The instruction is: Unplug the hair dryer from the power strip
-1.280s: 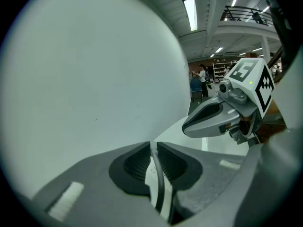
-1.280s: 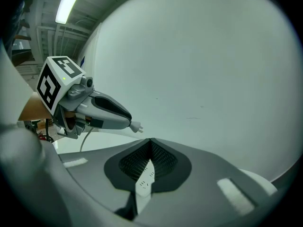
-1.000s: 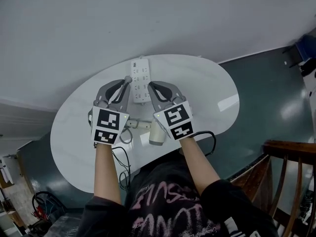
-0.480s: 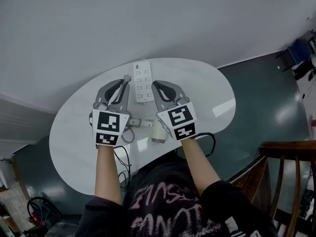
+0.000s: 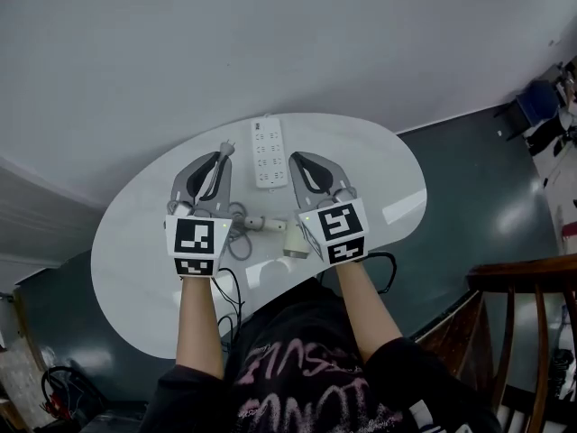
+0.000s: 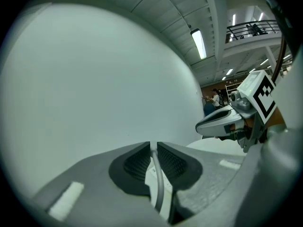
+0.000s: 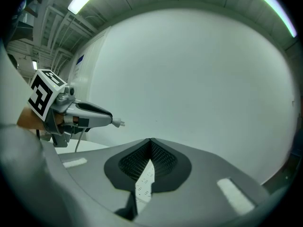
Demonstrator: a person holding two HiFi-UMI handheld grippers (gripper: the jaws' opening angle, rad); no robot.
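Note:
A white power strip (image 5: 269, 152) lies at the far side of the white oval table (image 5: 379, 165). My left gripper (image 5: 221, 155) is shut on the hair dryer's plug (image 5: 227, 146), which is out of the strip and held in the air to its left, prongs bare. The grey cord (image 6: 158, 188) runs between the left gripper (image 6: 153, 148) jaws. The right gripper view shows the plug (image 7: 117, 122) too. My right gripper (image 5: 301, 159) is shut, just right of the strip, holding nothing; the strip (image 7: 143, 183) shows below its jaws. The cream hair dryer (image 5: 293, 242) lies between my wrists.
Loose loops of the grey cord (image 5: 239, 234) lie by the dryer's handle. A black cable (image 5: 224, 289) hangs over the table's near edge. A bare white wall rises behind the table. A wooden railing (image 5: 518, 273) stands at the right, and dark floor surrounds the table.
The left gripper has drawn the plug further left from the strip. The right gripper has shifted slightly right, off the strip's side.

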